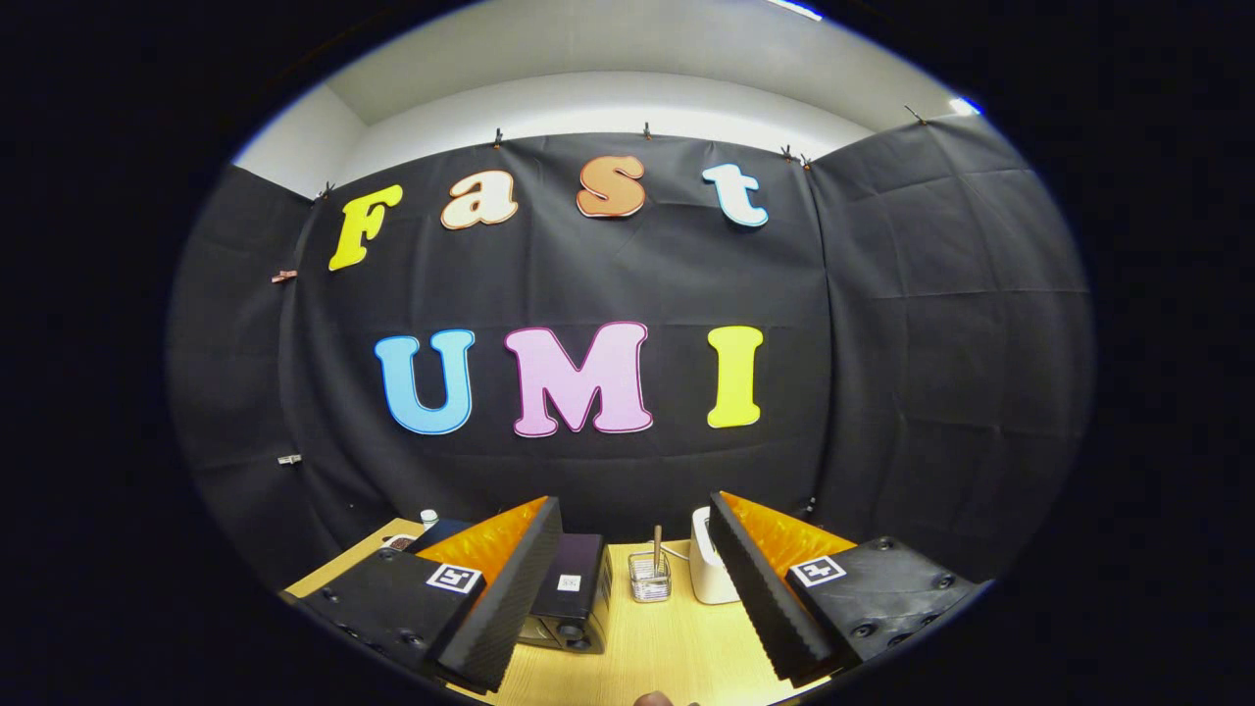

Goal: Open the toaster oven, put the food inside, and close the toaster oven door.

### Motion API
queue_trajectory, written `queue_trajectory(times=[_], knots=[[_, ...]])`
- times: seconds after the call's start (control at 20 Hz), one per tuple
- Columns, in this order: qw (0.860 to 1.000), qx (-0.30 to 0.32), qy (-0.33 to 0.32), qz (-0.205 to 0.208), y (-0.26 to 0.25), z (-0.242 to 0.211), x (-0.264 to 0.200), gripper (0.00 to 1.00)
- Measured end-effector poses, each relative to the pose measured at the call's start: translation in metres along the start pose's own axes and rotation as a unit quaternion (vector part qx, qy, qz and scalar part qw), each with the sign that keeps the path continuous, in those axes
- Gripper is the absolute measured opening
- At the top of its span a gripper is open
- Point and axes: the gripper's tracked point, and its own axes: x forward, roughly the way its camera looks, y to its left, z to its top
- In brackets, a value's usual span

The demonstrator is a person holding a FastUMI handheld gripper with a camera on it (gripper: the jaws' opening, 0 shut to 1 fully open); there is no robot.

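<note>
My gripper (pixel 632 579) is held high above a light wooden table (pixel 667 647), its fingers spread wide apart with nothing between them. Far below, beside the left finger (pixel 510 588), stands a dark toaster oven (pixel 567 600) with knobs on its front; the finger covers part of it. Whether its door is open I cannot tell from here. No food can be made out.
A small clear wire holder (pixel 649 577) with a stick in it stands on the table between the fingers. A white appliance (pixel 708 569) sits by the right finger. Small items (pixel 422 529) lie at the table's far left corner. Black cloth walls enclose the booth.
</note>
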Motion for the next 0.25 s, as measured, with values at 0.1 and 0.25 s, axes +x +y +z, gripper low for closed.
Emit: queue_trajectory(times=[0.1, 0.25], knots=[[1.000, 0.003, 0.001, -0.001, -0.0007, -0.0002, 0.0000, 0.98], [1.000, 0.003, 0.003, -0.003, -0.0037, -0.0018, 0.0002, 0.98]])
